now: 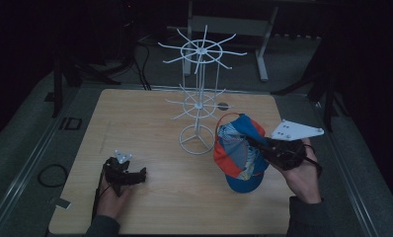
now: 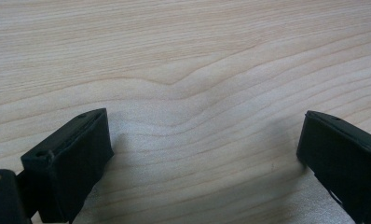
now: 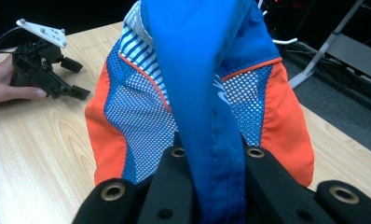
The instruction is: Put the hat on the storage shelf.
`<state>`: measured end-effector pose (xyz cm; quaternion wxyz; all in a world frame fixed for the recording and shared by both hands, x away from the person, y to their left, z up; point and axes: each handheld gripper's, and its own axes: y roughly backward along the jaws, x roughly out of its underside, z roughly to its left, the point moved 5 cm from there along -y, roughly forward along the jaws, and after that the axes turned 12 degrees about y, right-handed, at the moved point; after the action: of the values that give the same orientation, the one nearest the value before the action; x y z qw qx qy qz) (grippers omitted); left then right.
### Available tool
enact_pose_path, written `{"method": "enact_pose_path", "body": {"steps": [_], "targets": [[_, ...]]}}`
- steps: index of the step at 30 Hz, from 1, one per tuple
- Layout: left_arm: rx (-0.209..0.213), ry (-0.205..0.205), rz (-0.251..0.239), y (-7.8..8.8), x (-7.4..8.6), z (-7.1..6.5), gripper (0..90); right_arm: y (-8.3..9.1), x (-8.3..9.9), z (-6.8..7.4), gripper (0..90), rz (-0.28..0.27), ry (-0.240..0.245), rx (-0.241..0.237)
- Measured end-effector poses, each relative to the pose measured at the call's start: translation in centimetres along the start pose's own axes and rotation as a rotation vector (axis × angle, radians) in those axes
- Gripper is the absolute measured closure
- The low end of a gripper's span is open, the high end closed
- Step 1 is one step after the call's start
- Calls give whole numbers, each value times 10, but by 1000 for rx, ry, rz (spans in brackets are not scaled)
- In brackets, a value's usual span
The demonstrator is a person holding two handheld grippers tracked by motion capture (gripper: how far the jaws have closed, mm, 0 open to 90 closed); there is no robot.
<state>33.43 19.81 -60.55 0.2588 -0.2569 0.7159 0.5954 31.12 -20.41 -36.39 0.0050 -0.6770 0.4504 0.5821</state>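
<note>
Overhead, right hand-held gripper (image 1: 259, 146) clamped on mesh-panelled blue-orange cap (image 1: 236, 153); left hand-held gripper (image 1: 141, 174) wide open.

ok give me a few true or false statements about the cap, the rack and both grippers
1. The right gripper is shut on the cap. True: its jaws clamp a blue fabric edge of the cap.
2. The cap already hangs on the white rack. False: it is held off the rack, to the right of the rack's base.
3. The left gripper holds a second cap. False: its jaws stand open with bare wood of the table between them.
4. The rack's arms carry nothing. True: every white prong that shows is bare.
5. The cap is plain black. False: it is blue and orange with mesh panels.
</note>
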Motion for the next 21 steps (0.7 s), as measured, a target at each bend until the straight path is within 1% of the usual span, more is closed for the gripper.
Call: {"method": "enact_pose_path", "body": {"steps": [10,21], "targets": [[0,0,0,0,0,0,34,6,-10,-5,883,-27,2,15],[0,-4,3,0,0,0,34,10,-17,-9,883,-48,-3,27]]}}
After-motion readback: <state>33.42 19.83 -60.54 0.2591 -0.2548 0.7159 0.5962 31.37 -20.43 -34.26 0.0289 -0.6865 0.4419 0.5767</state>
